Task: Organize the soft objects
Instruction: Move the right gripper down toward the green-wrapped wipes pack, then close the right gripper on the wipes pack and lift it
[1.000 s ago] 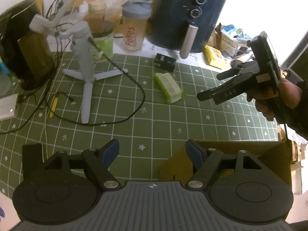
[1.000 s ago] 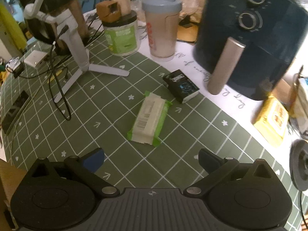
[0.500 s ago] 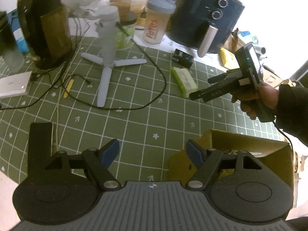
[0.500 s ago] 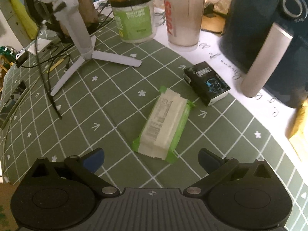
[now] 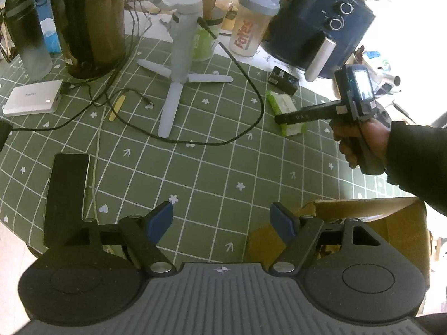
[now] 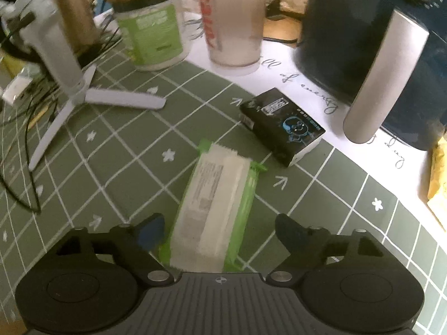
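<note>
A soft green and white tissue pack (image 6: 215, 206) lies flat on the green checked mat. My right gripper (image 6: 219, 230) is open and low over the pack, whose near end lies between the two fingers. The left wrist view shows the pack (image 5: 285, 111) partly hidden behind the right gripper's fingers (image 5: 301, 115). My left gripper (image 5: 222, 222) is open and empty, hovering over the mat's near edge beside an open cardboard box (image 5: 391, 217).
A small black box (image 6: 282, 125) lies just beyond the pack. A dark air fryer (image 6: 385, 42), a shaker bottle (image 6: 232, 19), a green tub (image 6: 151, 30) and a white tripod (image 5: 178, 64) with cables stand behind. A phone (image 5: 68, 189) lies at the left.
My right gripper has moved forward and down until the tissue pack lies between its open fingers. My left gripper has pulled back and up, widening its view of the table.
</note>
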